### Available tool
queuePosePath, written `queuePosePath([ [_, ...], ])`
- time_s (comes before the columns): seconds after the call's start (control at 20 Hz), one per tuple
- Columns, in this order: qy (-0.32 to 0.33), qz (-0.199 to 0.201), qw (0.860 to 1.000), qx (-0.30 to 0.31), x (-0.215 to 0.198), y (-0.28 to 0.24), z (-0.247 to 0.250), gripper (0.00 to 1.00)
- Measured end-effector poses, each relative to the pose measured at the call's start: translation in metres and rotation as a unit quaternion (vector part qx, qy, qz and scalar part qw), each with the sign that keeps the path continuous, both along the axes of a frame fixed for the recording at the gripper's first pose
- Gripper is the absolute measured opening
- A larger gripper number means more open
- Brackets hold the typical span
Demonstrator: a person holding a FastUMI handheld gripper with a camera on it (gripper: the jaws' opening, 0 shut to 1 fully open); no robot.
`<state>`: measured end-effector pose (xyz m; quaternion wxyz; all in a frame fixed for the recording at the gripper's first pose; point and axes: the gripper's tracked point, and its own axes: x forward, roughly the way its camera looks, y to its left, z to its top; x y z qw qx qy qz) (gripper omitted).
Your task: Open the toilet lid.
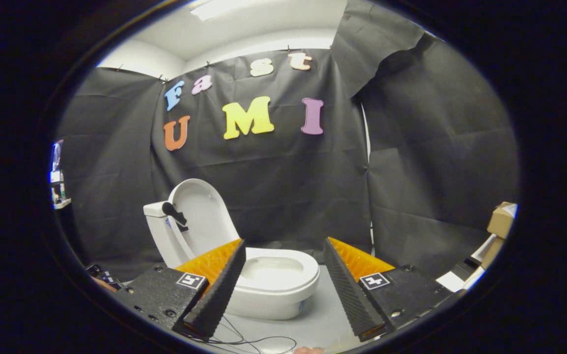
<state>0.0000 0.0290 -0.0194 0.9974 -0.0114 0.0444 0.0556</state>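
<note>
Gripper view: the gripper [283, 285] stands with its fingers spread wide and nothing between them. Beyond the fingers the toilet [263, 285] sits on the grey floor [322, 319], its lid [202, 216] already upright against the tank [158, 221], with the bowl exposed. The lift appears complete; what remains, in my judgement, is to draw back straight, clear of the rim, so the lid is not knocked forward.
</note>
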Motion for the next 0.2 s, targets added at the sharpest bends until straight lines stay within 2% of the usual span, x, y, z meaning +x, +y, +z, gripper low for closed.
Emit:
queuePosePath([
  [0.2, 0.001, 0.000, 1.000, 0.016, -0.0003, 0.0002, 0.0024, 0.99],
])
